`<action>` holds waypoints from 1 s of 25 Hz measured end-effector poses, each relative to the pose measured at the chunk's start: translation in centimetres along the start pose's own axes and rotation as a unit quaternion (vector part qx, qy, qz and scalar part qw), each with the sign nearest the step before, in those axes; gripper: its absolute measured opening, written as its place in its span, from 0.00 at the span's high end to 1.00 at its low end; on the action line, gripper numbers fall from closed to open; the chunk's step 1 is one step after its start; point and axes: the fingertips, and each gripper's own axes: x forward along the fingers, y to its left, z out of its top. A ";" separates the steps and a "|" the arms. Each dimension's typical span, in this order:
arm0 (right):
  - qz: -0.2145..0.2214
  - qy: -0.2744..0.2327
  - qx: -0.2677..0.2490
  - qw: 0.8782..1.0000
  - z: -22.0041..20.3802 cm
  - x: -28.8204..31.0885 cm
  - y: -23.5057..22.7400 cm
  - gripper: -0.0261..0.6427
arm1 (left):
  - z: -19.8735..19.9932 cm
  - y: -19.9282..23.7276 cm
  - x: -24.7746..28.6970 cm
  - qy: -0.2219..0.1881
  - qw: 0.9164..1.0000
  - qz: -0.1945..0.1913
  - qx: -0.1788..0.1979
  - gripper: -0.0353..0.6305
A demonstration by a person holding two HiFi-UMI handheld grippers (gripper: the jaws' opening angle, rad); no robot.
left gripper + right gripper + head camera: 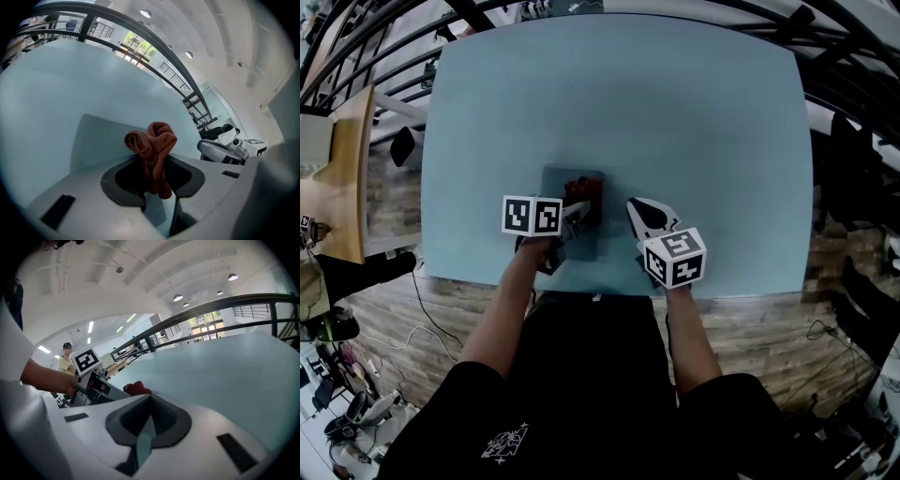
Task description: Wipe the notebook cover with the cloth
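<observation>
Pale blue counter carries one notebook near its front edge, and the left tongs are clenched on the one red cloth over its cover, while the right tongs, pinched together on nothing, sit just beside it. Unbraced, the notebook may skid under a stroke, or the bunched cloth slip free

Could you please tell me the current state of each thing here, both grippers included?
notebook: closed, lying flat on the table.
cloth: bunched up, clamped by one end, over the notebook.
left gripper: shut on the cloth.
right gripper: shut, nothing between its jaws, off to the side of the notebook.
</observation>
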 end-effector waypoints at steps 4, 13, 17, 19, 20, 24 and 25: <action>0.007 0.001 -0.006 1.000 0.4 0.3 0.4 0.96 | 0.3 0.8 -0.9 -0.005 1.000 0.011 0.000 0.74; 0.022 0.010 -0.015 1.000 0.4 1.6 1.7 0.96 | 0.4 3.6 -2.8 -0.012 0.999 0.036 -0.003 0.74; 0.029 0.008 -0.018 0.999 0.7 1.9 2.0 0.96 | 0.5 4.6 -3.8 -0.016 0.999 0.048 -0.008 0.74; 0.032 0.008 -0.019 0.999 0.9 2.1 2.2 0.96 | 0.6 4.9 -4.2 -0.017 0.998 0.054 -0.009 0.74; 0.033 0.008 -0.019 0.999 0.9 2.1 2.2 0.96 | 0.6 5.2 -4.4 -0.018 0.998 0.057 -0.009 0.74; 0.039 0.008 -0.021 0.999 1.0 2.4 2.5 0.96 | 0.6 6.0 -5.2 -0.021 0.997 0.070 -0.010 0.74; 0.040 0.008 -0.022 0.999 1.0 2.4 2.6 0.96 | 0.5 6.2 -5.4 -0.022 0.997 0.073 -0.011 0.74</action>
